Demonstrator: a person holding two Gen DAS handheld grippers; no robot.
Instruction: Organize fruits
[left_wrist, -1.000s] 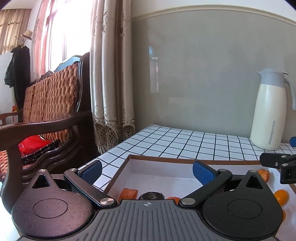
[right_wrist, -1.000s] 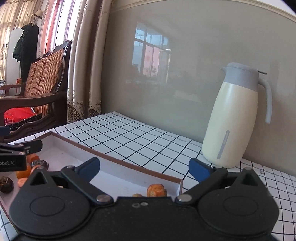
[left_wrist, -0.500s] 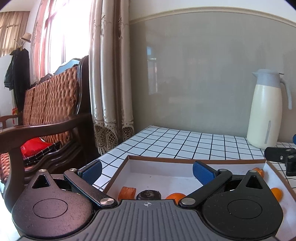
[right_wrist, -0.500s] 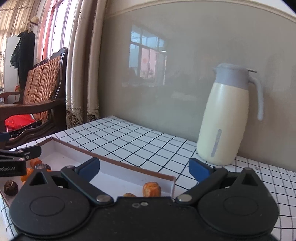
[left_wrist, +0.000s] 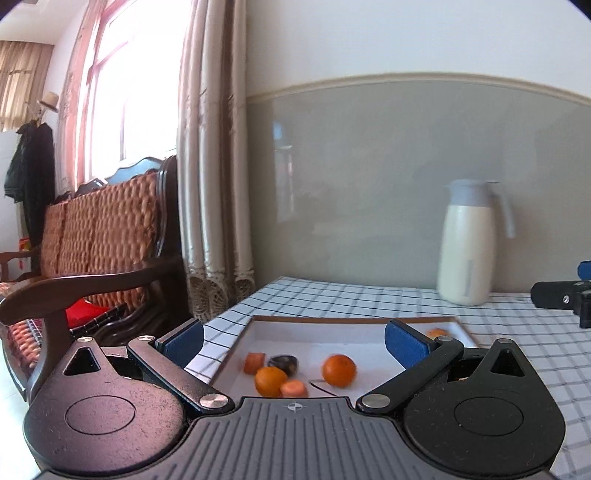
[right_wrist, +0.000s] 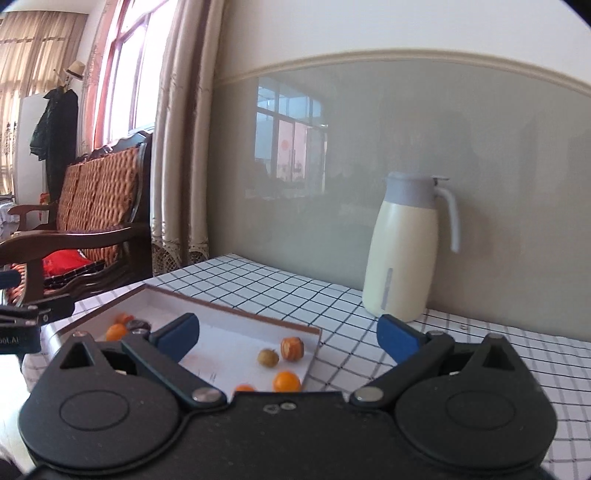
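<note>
Both hand-held grippers, left and right, hover spread apart and empty above the tray, where a careless pinch could send round oranges rolling.

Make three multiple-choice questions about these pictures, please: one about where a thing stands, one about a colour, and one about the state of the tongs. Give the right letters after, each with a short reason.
1. Where does the cream jug stand?
A. inside the white tray
B. on the checked tablecloth, near the grey wall
C. on the wooden chair

2. What colour are the pads on the tongs?
A. blue
B. red
C. yellow

3. In what state are the left tongs and the right tongs?
A. both shut on a fruit
B. left open, right shut
C. both open and holding nothing

Answers:
1 B: the jug rests on the tablecloth close to the wall, apart from the tray.
2 A: both wrist views show blue pads.
3 C: in each view the pads stand wide apart, and the fruits lie loose in the tray.
</note>
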